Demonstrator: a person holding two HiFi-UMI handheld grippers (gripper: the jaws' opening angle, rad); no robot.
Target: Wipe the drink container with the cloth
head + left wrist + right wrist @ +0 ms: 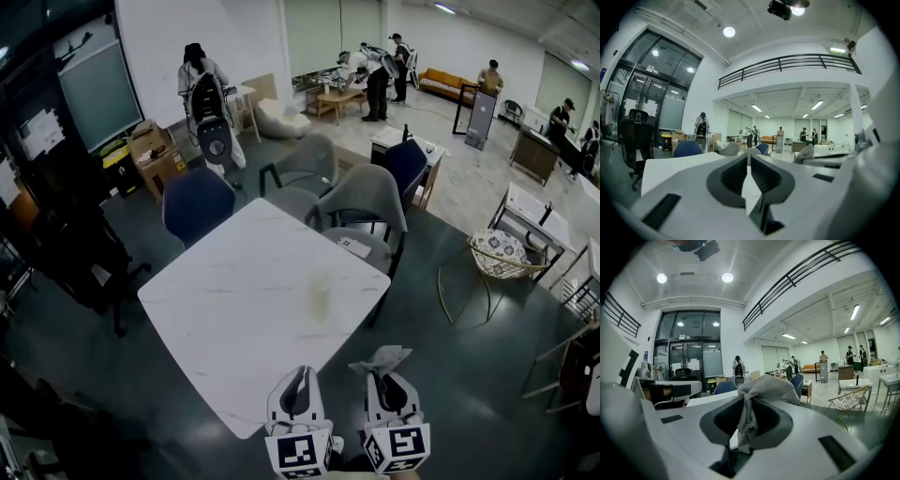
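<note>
A pale translucent drink container (320, 292) stands upright near the right side of the white marble table (234, 309). My left gripper (300, 379) hovers at the table's near corner, shut with nothing between its jaws (749, 165). Beside it, just off the table's edge, my right gripper (384, 367) is shut on a grey mesh cloth (386, 357), which bunches out past the fingertips (761, 389). Both grippers are held well short of the container. In the two gripper views the container is hidden behind the jaws.
Blue and grey chairs (352, 202) stand along the table's far sides, and a black office chair (89, 262) is to the left. A wire basket chair (499, 255) sits on the dark floor to the right. People stand far back in the room.
</note>
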